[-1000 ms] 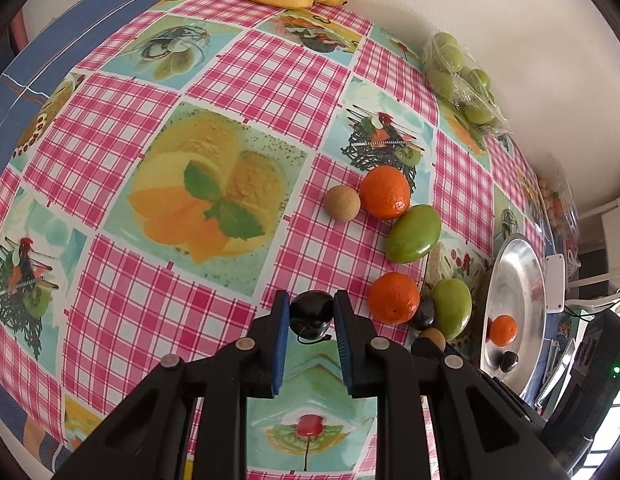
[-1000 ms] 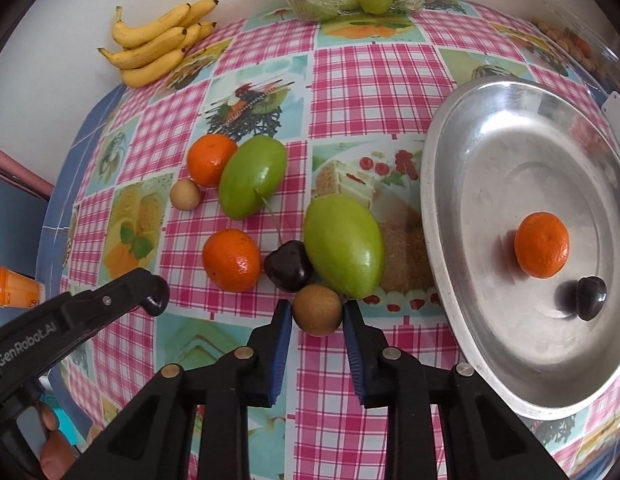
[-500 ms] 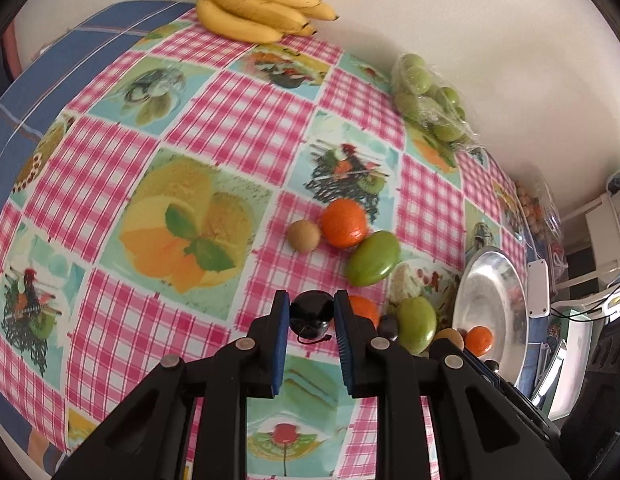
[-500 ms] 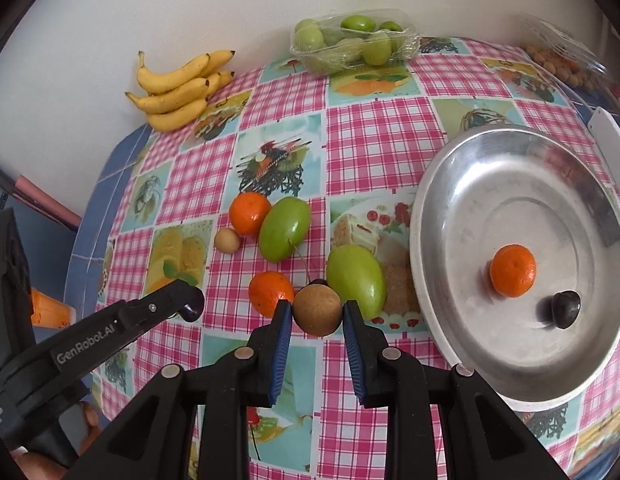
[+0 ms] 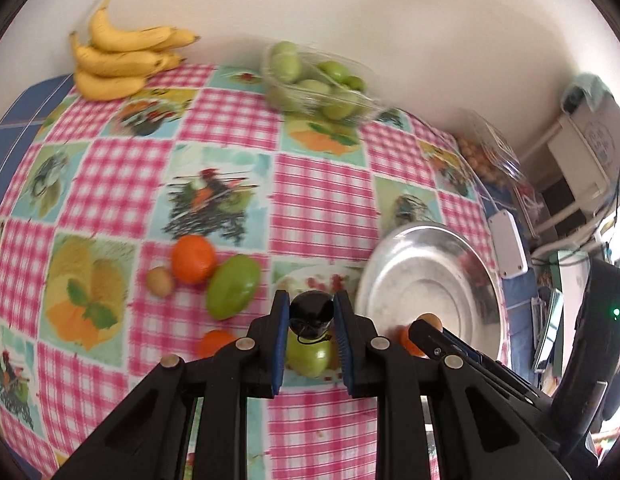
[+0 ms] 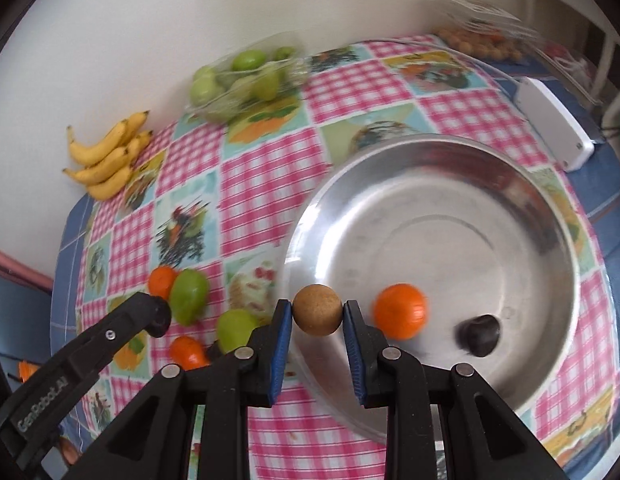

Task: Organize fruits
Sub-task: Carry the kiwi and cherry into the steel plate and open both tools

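My left gripper (image 5: 311, 312) is shut on a dark plum (image 5: 311, 309), held above the table left of the steel bowl (image 5: 469, 248). My right gripper (image 6: 317, 316) is shut on a round brown fruit (image 6: 317, 309), held over the near left rim of the bowl (image 6: 509, 208). An orange (image 6: 399, 310) and a dark plum (image 6: 478, 334) lie in the bowl. On the checked cloth lie two oranges (image 5: 192, 259) (image 5: 214, 342), two green mangoes (image 5: 232, 287) (image 5: 308, 354) and a small brown fruit (image 5: 160, 281).
A bunch of bananas (image 5: 118, 60) lies at the far left by the wall. A clear tray of green fruit (image 5: 317, 80) stands at the back. A clear box of small orange fruit (image 6: 481, 40) and a white box (image 6: 557, 124) sit at the right.
Both grippers have risen and swung right towards the bowl with their fruit. The brown fruit now hangs over the bowl's rim.
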The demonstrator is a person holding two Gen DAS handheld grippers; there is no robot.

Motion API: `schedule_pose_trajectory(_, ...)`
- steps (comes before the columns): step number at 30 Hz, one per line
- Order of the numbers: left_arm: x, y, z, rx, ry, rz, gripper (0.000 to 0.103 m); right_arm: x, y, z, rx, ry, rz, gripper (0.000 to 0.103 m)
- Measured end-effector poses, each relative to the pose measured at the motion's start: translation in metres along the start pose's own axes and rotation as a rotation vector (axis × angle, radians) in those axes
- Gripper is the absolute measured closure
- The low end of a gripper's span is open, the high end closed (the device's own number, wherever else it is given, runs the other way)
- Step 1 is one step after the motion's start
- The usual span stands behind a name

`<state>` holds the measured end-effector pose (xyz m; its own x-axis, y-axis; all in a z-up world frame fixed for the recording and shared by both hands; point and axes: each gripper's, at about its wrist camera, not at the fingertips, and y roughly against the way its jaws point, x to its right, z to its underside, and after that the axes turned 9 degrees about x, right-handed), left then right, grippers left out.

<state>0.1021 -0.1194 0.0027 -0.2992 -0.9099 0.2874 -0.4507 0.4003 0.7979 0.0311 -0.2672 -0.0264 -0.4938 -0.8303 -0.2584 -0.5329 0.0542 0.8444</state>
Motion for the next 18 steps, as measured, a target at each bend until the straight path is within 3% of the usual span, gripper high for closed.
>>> schedule_pose_trajectory(9,0.055,-0.034,0.010,-0.066,-0.110,0.061,0.080,0.059,0.000,-0.009,0.015,-0.102,0.115,0.075)
schedule_pose_trajectory(18,0.062,-0.058,0.024,-0.133,-0.125,0.051,0.080,0.086,-0.011,-0.008,-0.011,-0.154,0.157,0.074)
